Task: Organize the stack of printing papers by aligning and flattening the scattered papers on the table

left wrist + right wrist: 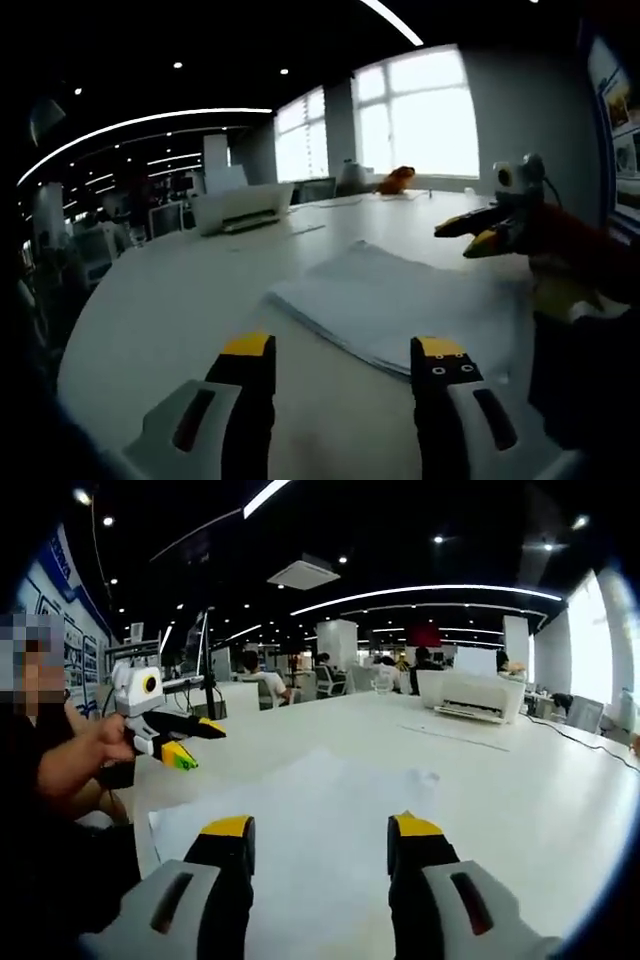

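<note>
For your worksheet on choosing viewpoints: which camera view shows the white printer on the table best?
The right gripper view: the printer is brightly lit, its front tray facing the camera. In the left gripper view the printer sits dim and backlit by the windows, beyond the paper stack.

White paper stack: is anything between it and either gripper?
Nothing visible does. The white paper stack lies on the bare white table just beyond the open left gripper, and directly under the open right gripper.
</note>
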